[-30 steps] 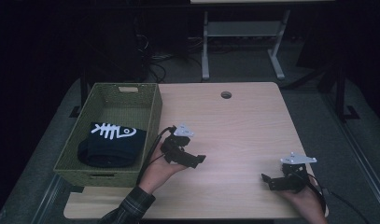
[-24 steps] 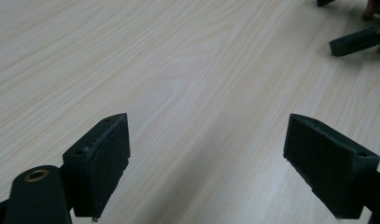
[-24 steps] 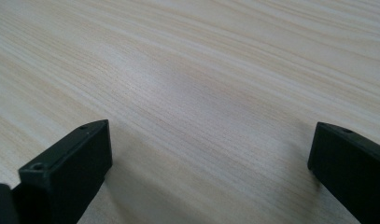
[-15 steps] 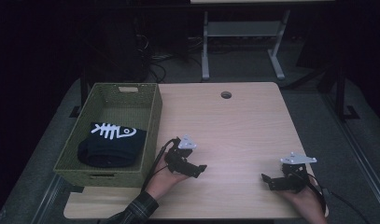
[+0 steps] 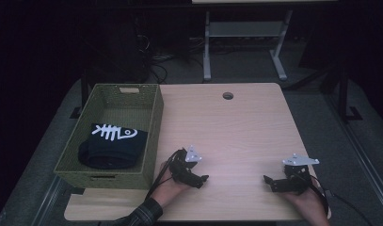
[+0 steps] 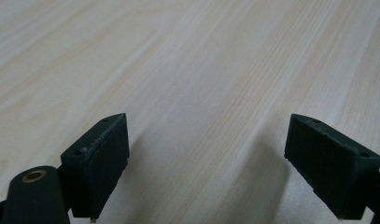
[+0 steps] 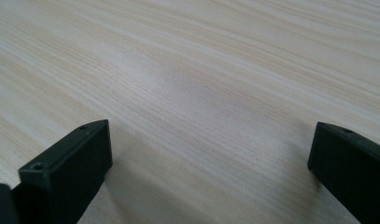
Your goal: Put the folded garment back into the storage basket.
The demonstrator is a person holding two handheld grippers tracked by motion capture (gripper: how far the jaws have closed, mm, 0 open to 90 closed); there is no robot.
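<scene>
Nearest to me, my left tool [image 5: 202,179] rested low on the pale wood-grain bench [image 5: 236,127], just right of the near corner of the basket, its jaws spread wide with only bare wood between them; in the left gripper view the two black pads [image 6: 101,161] stood far apart over the grain. My right tool [image 5: 269,181] sat near the bench's front right edge, well apart from the left one, and its jaws were likewise wide and held nothing, as the right gripper view showed over plain wood [image 7: 201,93]. A plaid sleeve [image 5: 144,216] came in behind the left hand.

Just beside the left tool, the olive-green woven rectangular basket [image 5: 154,136] stood along the bench's left edge, overhanging it slightly. In its near half lay the folded black cloth with a white fish-skeleton print [image 5: 113,146], the print facing up; the basket's near wall stood between the cloth and my left tool. I could read no lettering on it, only the fish-bone drawing.

Farther off, a round cable hole [image 5: 227,95] sat near the bench's far edge. Beyond that, in the dark, stood a grey metal stand [image 5: 245,33] on the floor with loose cables [image 5: 156,61] to its left.
</scene>
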